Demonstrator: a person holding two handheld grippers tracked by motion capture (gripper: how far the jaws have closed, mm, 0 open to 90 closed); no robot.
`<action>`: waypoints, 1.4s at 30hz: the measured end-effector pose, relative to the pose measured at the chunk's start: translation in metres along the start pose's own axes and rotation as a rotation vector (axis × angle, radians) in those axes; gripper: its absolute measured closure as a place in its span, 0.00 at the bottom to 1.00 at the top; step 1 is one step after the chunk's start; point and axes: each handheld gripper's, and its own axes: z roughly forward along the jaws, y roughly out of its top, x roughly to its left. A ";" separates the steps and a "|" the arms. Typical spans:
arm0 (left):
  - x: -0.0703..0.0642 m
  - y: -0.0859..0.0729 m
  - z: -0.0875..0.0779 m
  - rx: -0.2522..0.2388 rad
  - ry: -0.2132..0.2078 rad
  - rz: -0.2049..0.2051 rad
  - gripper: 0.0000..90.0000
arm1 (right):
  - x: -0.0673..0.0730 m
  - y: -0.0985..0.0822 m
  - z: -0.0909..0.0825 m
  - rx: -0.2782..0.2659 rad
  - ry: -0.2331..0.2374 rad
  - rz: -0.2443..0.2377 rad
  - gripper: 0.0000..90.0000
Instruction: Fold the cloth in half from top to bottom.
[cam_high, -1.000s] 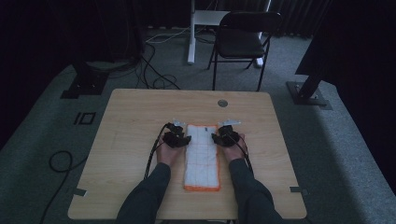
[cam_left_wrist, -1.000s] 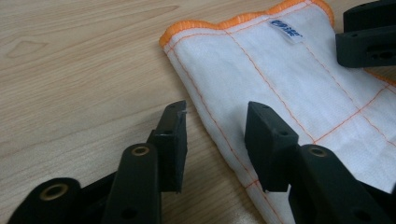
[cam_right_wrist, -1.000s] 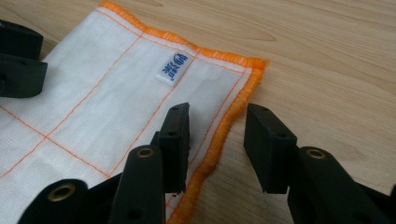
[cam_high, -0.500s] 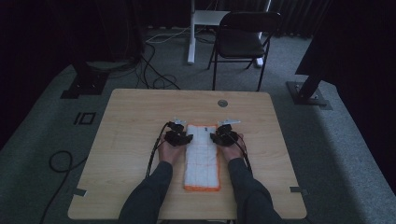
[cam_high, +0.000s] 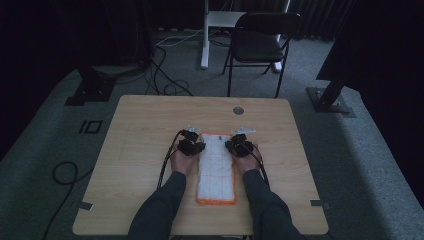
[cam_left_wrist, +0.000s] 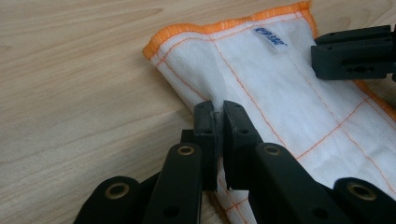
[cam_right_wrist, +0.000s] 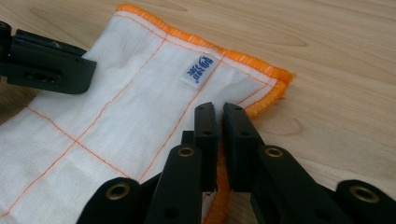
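I have the left gripper and the right gripper just closed and clamped on the long edges of the folded cloth at mid-table; lifting or folding remains.

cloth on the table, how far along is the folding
Done: the cloth lies as a narrow strip on the table, so it already looks folded lengthwise. In hand: both tools have just been closing; the left tool pinches the cloth's left edge, the right tool its right edge, both near the far end. Left: probably lifting that end and folding it over; no lift shows yet.
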 end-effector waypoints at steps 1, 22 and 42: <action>0.001 0.001 -0.001 -0.007 0.000 -0.002 0.96 | 0.000 0.000 -0.001 -0.006 -0.002 -0.001 0.95; -0.008 0.006 -0.042 -0.094 -0.030 0.045 0.96 | 0.006 0.007 -0.035 -0.120 0.038 -0.025 0.95; -0.028 -0.022 -0.083 -0.106 -0.066 0.107 0.95 | 0.034 -0.010 -0.085 -0.169 0.093 -0.109 0.95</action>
